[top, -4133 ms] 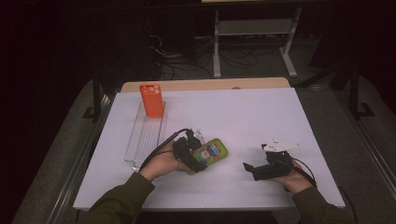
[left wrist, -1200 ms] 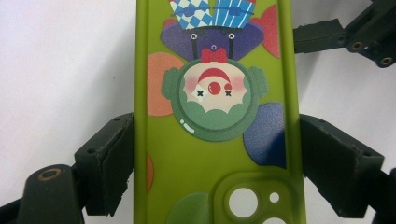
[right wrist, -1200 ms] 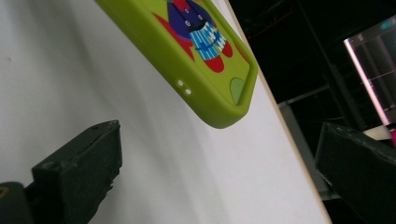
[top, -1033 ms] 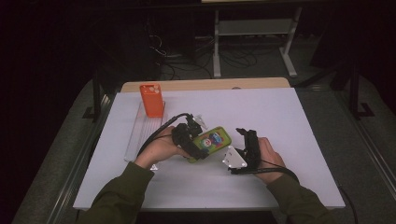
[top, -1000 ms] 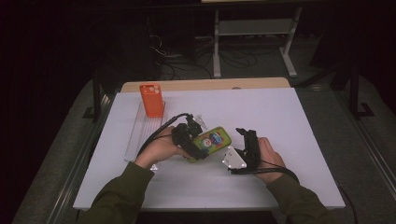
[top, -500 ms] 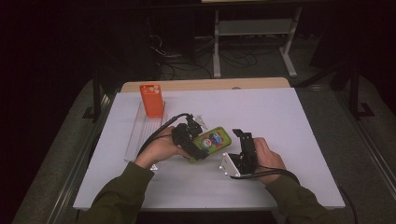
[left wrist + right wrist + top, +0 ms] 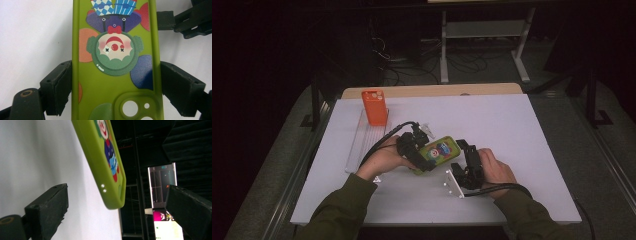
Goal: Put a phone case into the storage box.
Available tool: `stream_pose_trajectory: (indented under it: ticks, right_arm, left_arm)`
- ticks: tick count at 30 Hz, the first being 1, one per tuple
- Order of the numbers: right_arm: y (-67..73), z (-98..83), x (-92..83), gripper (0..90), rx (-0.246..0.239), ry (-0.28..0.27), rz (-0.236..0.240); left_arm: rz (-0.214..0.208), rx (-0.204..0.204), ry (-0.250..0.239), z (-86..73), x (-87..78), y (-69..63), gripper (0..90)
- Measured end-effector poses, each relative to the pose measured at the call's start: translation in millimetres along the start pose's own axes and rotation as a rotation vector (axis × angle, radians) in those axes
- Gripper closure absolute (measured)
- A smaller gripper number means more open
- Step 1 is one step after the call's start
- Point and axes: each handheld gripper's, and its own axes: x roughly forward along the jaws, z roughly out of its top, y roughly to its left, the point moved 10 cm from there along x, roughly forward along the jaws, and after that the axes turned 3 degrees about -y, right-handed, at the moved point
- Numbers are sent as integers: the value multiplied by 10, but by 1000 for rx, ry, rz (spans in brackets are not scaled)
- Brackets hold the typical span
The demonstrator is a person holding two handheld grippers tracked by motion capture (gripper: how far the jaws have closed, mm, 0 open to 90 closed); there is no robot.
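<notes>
Bench surface lies bare right and far. Left gripper clamps the green phone case near centre. Right gripper, jaws just closing slightly, brackets its end without contact.

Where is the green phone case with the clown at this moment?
In the high view, the green phone case is near the table's middle, clamped in the left tongs, with the open right tongs just right of it.

1. Probably a lab or test room, though the dark background hides much.
2. A white table stands beyond the grippers.
3. Behind it, loose cables lie on the floor by a metal rack.
</notes>
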Motion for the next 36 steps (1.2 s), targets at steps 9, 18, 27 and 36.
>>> stream_pose_trajectory:
  ticks: [9, 18, 27, 36]
  right_arm:
    - [34, 97, -21, 205, -126, -4, -29]
    - [82, 122, -58, 388, -181, -7, -28]
    - [132, 146, -60, 545, -214, -9, -15]
    - [156, 150, -64, 642, -232, -6, -4]
  left_arm:
    - [-7, 2, -12, 19, 25, -47, 159]
    - [-9, 9, -10, 30, 36, -80, 159]
    - [-16, 13, -13, 39, 47, -116, 159]
    - [-26, 14, -16, 46, 56, -143, 160]
